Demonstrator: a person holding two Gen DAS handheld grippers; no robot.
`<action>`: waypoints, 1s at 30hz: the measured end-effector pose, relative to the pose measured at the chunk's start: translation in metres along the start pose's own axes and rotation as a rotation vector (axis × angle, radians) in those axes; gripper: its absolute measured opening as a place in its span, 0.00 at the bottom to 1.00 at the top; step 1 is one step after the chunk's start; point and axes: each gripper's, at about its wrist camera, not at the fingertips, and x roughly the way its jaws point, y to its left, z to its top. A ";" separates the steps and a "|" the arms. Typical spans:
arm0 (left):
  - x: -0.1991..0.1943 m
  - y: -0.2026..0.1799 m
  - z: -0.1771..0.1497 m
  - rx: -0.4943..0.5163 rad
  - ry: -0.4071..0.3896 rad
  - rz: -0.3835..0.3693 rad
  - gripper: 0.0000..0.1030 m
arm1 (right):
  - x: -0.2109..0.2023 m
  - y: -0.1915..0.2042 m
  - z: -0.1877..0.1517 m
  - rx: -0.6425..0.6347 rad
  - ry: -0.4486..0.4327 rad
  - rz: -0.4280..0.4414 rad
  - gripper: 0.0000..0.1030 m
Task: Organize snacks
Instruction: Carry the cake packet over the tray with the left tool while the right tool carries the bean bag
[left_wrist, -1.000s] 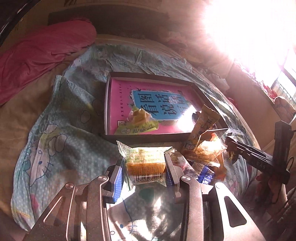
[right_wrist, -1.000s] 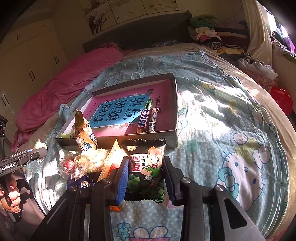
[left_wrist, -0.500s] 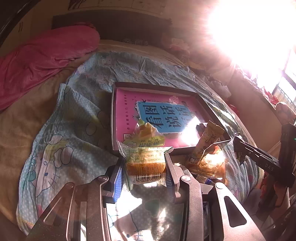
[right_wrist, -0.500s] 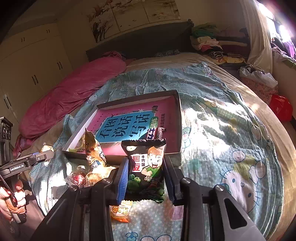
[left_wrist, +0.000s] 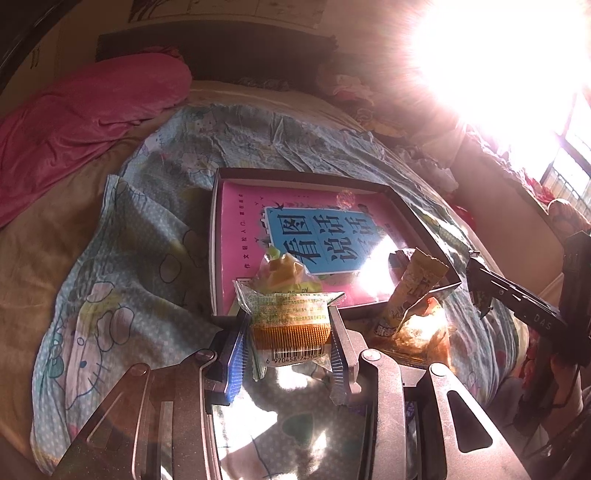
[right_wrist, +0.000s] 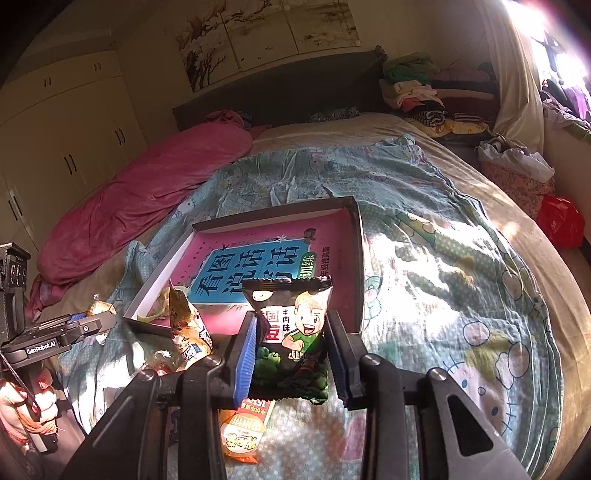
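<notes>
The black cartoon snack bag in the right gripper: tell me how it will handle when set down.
The black snack bag looks puffy and crinkly, so probably light and yielding. Its glossy film may slip between the right gripper pads. Dropped flat, it should not roll.

We see strong sunlight from the window (left_wrist: 569, 177) flooding the left wrist view, washing out everything near it in white glare. Farther from the window, the bed (right_wrist: 461, 258) lies in dappled shadow. Both views curve and darken at their edges.
</notes>
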 end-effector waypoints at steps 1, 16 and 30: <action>0.001 0.000 0.000 0.000 -0.001 0.001 0.39 | 0.000 0.001 0.001 -0.002 0.000 0.000 0.35; 0.014 0.004 0.009 -0.006 -0.005 0.011 0.39 | 0.008 -0.001 0.010 0.000 -0.009 -0.009 0.35; 0.042 0.001 0.019 0.039 0.014 0.045 0.39 | 0.025 0.000 0.020 0.007 0.003 -0.029 0.35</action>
